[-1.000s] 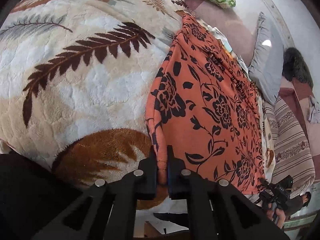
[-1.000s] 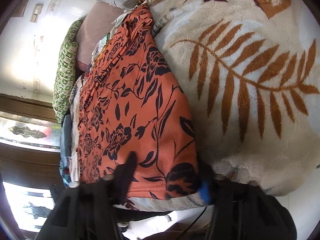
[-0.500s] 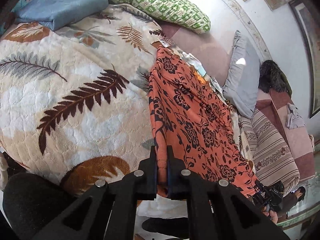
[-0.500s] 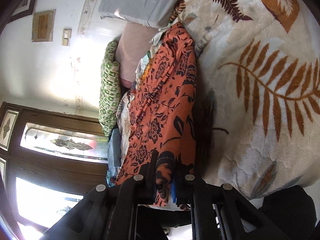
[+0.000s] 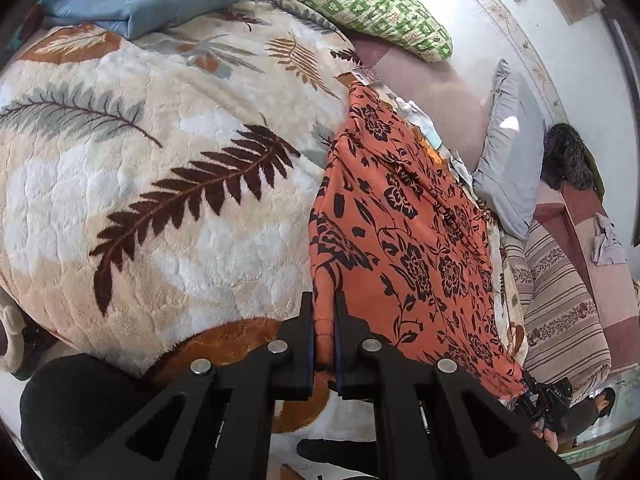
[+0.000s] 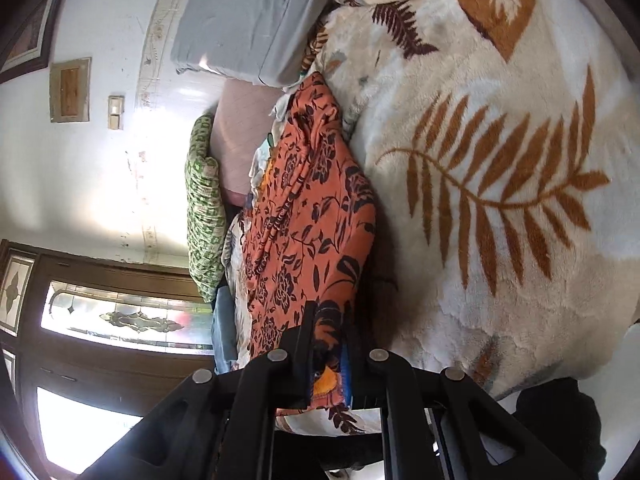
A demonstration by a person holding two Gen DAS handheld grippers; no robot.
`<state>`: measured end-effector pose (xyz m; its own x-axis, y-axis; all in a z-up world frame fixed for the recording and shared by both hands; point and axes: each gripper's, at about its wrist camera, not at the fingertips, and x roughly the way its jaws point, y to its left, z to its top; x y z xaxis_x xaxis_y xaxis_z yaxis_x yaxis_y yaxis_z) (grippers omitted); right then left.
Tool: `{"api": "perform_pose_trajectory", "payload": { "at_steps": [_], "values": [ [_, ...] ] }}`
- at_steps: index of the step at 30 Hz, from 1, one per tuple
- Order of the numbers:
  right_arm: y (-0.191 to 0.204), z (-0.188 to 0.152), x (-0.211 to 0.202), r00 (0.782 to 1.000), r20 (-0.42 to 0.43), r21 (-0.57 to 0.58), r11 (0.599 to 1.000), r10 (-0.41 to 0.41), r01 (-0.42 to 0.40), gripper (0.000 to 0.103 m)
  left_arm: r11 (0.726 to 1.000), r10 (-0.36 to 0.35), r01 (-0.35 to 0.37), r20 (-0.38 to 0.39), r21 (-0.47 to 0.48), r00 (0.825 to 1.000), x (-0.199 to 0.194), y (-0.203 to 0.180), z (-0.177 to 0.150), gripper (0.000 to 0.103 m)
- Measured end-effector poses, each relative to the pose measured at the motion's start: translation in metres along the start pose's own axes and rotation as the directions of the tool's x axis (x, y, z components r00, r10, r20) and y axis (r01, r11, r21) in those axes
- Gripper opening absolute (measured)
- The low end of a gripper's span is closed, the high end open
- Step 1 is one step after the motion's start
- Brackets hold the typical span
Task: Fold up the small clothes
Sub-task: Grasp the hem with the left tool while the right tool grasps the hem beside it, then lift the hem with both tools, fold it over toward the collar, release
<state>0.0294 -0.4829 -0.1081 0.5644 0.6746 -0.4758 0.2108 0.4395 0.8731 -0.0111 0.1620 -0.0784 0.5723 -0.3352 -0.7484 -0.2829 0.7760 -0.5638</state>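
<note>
The place was a bedroom in a home. A bed took up most of the view, spread with a plush cream blanket (image 5: 168,208) printed with brown fern leaves. At the blanket's far edge, a green-checked pillow (image 5: 352,4) and a grey pillow (image 5: 512,160) leaned against the white wall. Beside the blanket lay a striped mattress (image 5: 560,312). Beyond the green pillow stood a dark wooden door with leaded glass panes (image 6: 116,316).
</note>
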Motion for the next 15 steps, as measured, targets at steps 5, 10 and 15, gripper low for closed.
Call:
{"api": "perform_pose_trajectory", "payload": {
  "at_steps": [5,10,15],
  "values": [
    [-0.017,0.005,0.022,0.977,-0.119,-0.02,0.984,-0.179,0.178,0.015,0.998,0.069,-0.068,-0.117,0.013,0.991,0.032,0.011,-0.012,0.008],
    [-0.021,0.005,0.017,0.969,-0.112,-0.051,0.975,-0.221,0.216,0.073,0.998,0.063,-0.066,-0.121,-0.018,0.991,0.036,0.02,-0.016,0.031],
    [-0.013,0.006,0.037,0.959,-0.159,-0.115,0.969,-0.236,0.219,0.07,0.997,0.073,-0.07,-0.111,0.031,0.991,0.04,0.005,-0.012,0.059]
  ]
}}
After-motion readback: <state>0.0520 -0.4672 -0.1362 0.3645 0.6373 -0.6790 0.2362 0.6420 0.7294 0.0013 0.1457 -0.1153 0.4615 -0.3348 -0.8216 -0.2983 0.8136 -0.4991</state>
